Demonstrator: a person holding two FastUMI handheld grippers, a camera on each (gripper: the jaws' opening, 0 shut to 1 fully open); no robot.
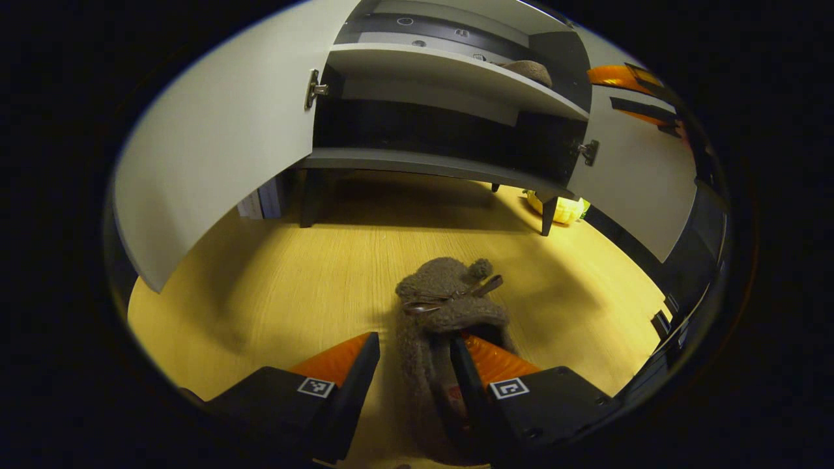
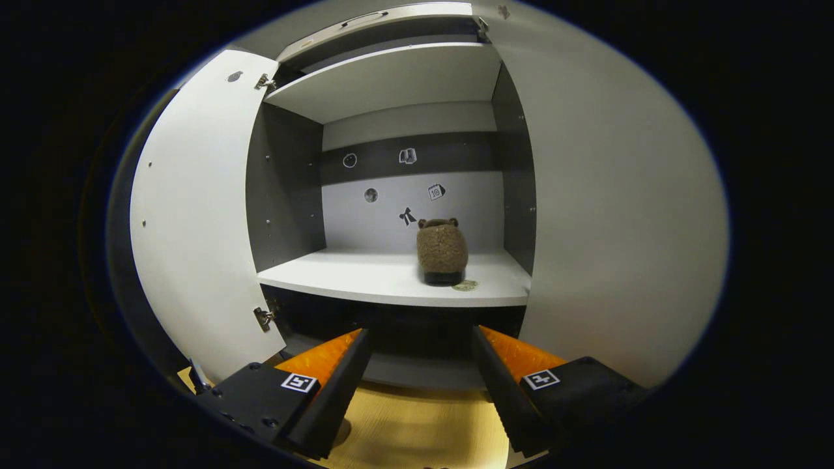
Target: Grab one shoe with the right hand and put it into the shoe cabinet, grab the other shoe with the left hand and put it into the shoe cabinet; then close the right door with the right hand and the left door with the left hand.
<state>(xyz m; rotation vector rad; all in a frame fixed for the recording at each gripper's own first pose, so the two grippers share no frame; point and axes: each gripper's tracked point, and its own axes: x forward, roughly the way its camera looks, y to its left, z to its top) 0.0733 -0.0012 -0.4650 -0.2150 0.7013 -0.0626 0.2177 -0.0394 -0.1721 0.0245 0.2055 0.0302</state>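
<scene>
Left tongs: my left tongs (image 1: 414, 365) are spread wide and low over the wooden floor (image 1: 280, 286). The fuzzy brown shoe (image 1: 443, 312) lies between the fingers. The right-hand finger sits against or inside the shoe's opening; the other finger is apart from it, so nothing is clamped.

Shoe on the floor: it lies in front of the shoe cabinet (image 1: 449, 163), toe toward the cabinet, with a small bow on top.

Right tongs: my right tongs (image 2: 422, 384) are wide open and hold nothing. They point into the cabinet (image 2: 391, 273) from just in front of it.

Shoe in the cabinet: the other shoe (image 2: 442, 253) stands on the middle shelf (image 2: 365, 277), toward its right side and near the back panel, with its heel toward me. In the left gripper view it (image 1: 529, 70) sits on that shelf near the right wall.

Doors: the left door (image 2: 195, 215) and the right door (image 2: 612, 208) both stand open.

Back panel: a few small stickers (image 2: 408, 156) are stuck on it behind the shoe.
</scene>
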